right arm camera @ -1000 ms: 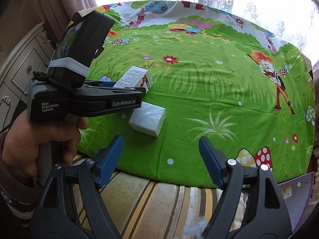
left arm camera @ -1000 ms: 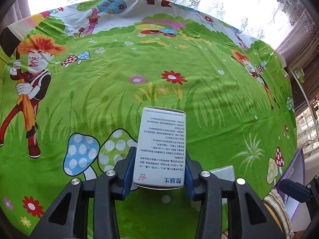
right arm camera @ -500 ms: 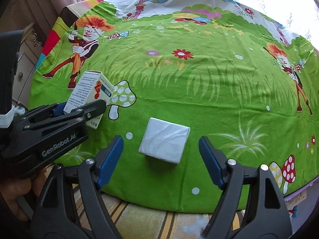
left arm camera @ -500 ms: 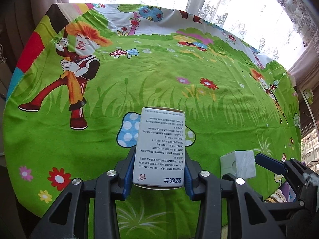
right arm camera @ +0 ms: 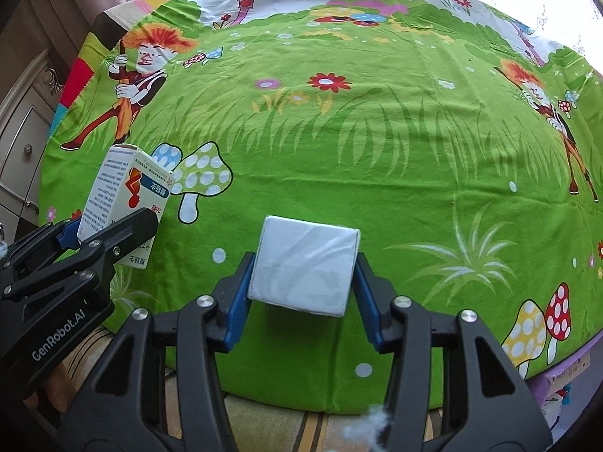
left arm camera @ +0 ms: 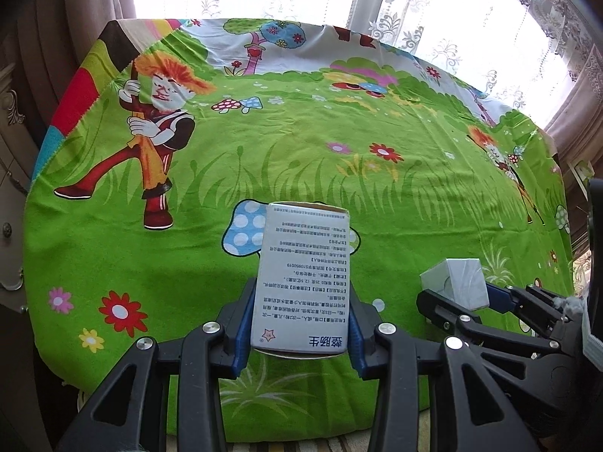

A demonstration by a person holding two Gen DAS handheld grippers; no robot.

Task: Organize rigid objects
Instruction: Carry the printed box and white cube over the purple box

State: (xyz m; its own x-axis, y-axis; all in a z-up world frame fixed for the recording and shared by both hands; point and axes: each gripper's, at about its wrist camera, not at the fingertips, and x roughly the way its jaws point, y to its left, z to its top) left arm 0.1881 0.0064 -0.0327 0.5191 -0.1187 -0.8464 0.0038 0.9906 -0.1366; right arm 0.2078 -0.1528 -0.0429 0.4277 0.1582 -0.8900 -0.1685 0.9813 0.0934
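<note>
The left gripper [left arm camera: 301,324] is clenched on a medicine box [left arm camera: 303,282], its blue pads pressed against the box's two long sides. The box is held above the cloth with its printed face (columns of small Chinese text) turned to the left wrist camera; in the right wrist view the same box shows a red-and-orange emblem on its other face.

The right gripper [right arm camera: 301,293] has just been closing, and a white cube-shaped box [right arm camera: 303,271] now sits between its blue pads, which touch its left and right sides. The white box rests on the cloth near the front edge of the counter, just beside the held medicine box and to its right as the left wrist camera sees it.

Under both lies a bright green cartoon cloth [right arm camera: 377,143] that covers the counter, printed with grass, flowers, spotted mushrooms and an orange-haired figure. Beyond its far edge hang lace curtains [left arm camera: 433,7] over a bright window, and a pale carved cabinet [right arm camera: 26,124] stands at the left.
</note>
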